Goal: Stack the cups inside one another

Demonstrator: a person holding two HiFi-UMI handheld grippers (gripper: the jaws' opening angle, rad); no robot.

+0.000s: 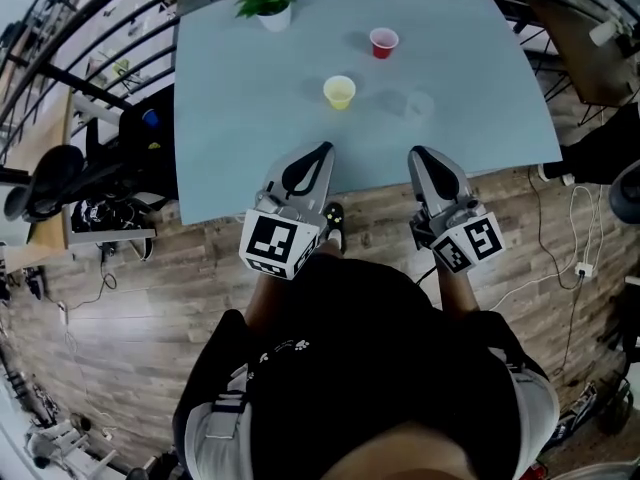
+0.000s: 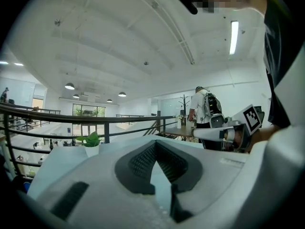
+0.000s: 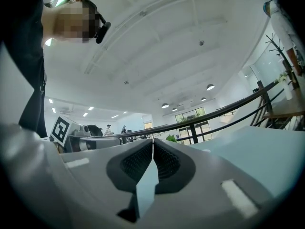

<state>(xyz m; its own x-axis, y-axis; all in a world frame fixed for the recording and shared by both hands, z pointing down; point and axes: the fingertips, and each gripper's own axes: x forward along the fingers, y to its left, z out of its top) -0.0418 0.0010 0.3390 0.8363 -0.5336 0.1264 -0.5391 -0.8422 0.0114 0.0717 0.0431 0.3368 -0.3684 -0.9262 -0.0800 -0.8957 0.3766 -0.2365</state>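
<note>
Pale blue table (image 1: 230, 118) on wood-plank floor (image 1: 150, 348), black railing (image 2: 57, 115), white ceiling (image 2: 119, 42) with lamps (image 2: 69, 86).

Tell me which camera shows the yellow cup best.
The head view: the yellow cup stands upright and unobstructed on the table, apart from the red cup. Neither gripper view shows it; both catch only the tabletop and the room beyond.

Between the yellow cup (image 1: 339, 92) and the near table (image 1: 220, 148) edge I see bare tabletop, so the left gripper (image 1: 321, 149) and right gripper (image 1: 417, 153) have a straight way in. Beyond the yellow cup to the right stands the red cup (image 1: 383, 42). Beyond it to the left is the potted plant (image 1: 270, 3). Just right of it is a faint clear shape I cannot identify.
</note>
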